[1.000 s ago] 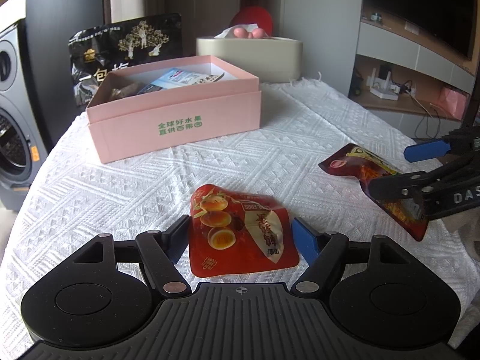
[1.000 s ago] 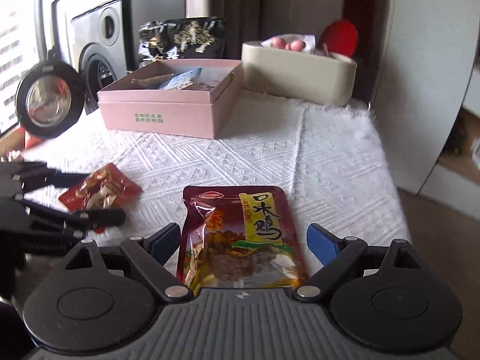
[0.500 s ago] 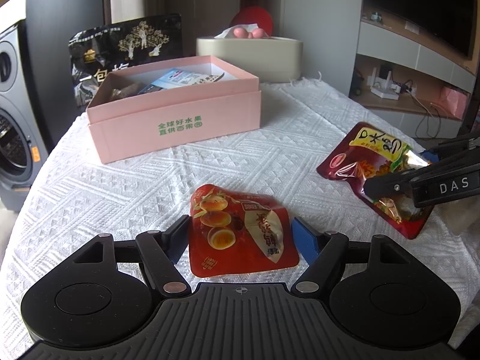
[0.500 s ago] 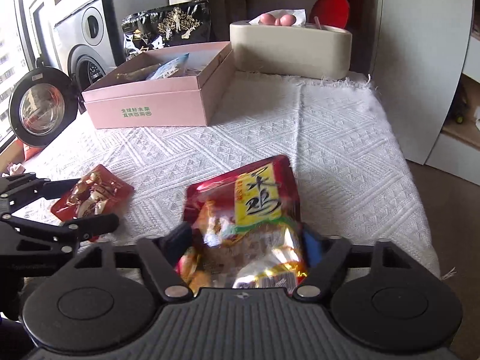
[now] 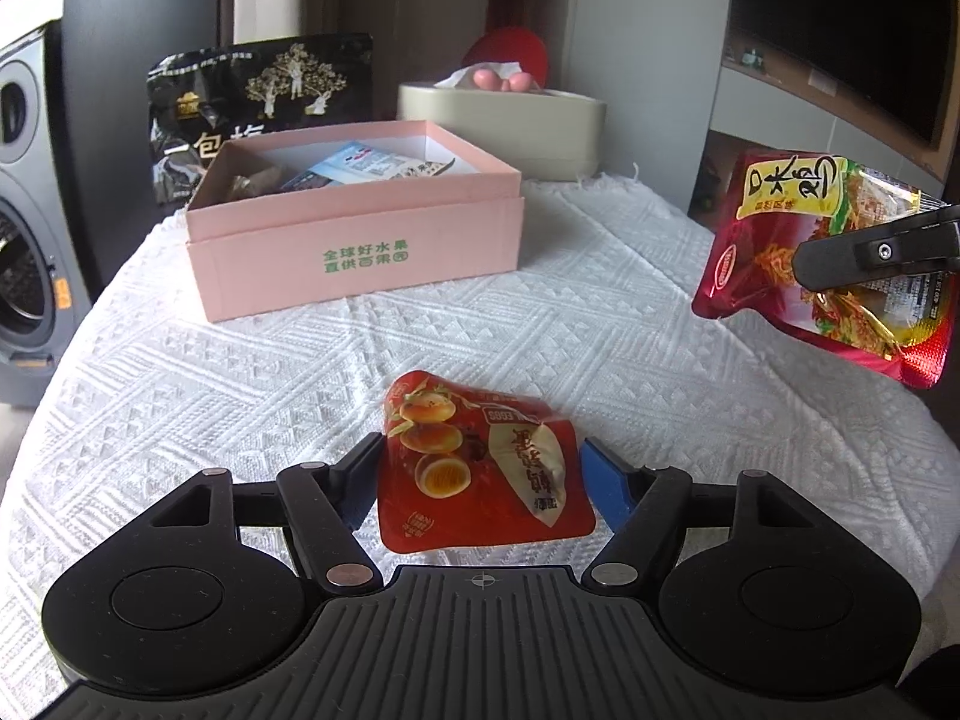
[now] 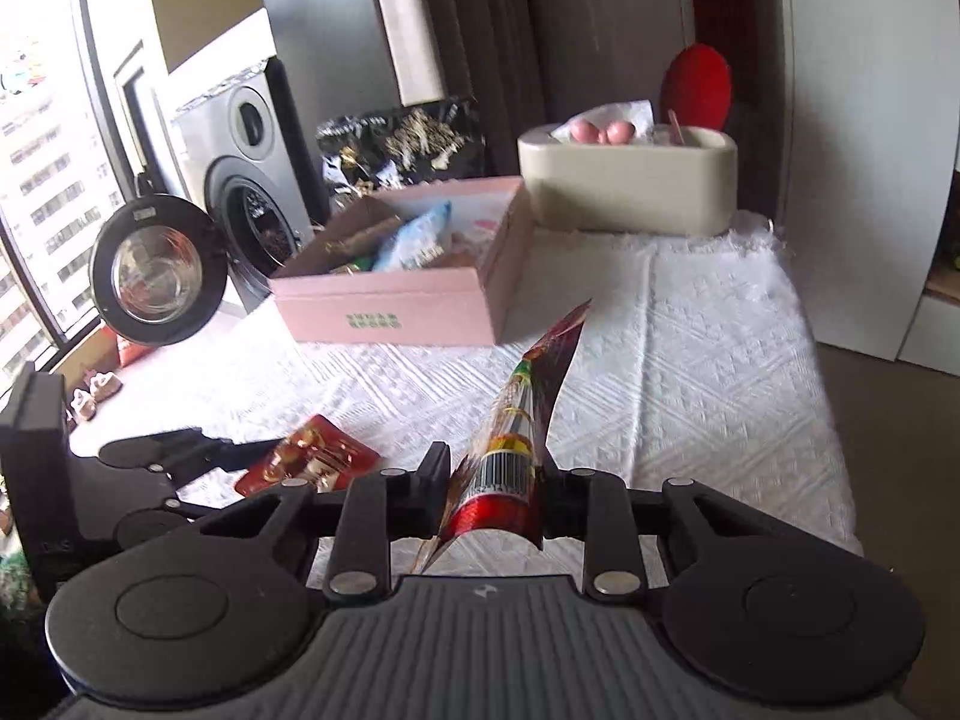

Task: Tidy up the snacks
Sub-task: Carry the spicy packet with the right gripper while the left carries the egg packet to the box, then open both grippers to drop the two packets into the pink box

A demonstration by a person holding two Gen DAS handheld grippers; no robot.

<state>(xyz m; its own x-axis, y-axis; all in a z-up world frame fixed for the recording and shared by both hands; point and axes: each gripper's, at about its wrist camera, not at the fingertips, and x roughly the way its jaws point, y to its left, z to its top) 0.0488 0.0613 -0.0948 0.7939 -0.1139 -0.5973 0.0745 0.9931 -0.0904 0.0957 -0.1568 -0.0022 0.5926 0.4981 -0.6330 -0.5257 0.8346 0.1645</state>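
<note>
My left gripper [image 5: 480, 474] has its blue-padded jaws on both sides of a red egg snack pouch [image 5: 480, 468], which bulges up slightly on the white tablecloth [image 5: 240, 372]. My right gripper [image 6: 495, 480] is shut on a red chicken snack pouch [image 6: 528, 414] and holds it edge-on in the air; the same pouch [image 5: 798, 258] hangs above the table's right side in the left wrist view. A pink open box [image 5: 354, 222] with several packets inside stands at the back; it also shows in the right wrist view [image 6: 396, 294].
A black snack bag [image 5: 258, 102] leans behind the pink box. A beige tissue holder [image 5: 504, 126] stands at the back right. A washing machine [image 6: 246, 192] with an open door is left of the table. The table's right edge drops to the floor.
My right gripper closed on the chicken pouch and lifted it off the table, turning it edge-on. My left gripper's jaws closed in on the egg pouch, which now bulges.
</note>
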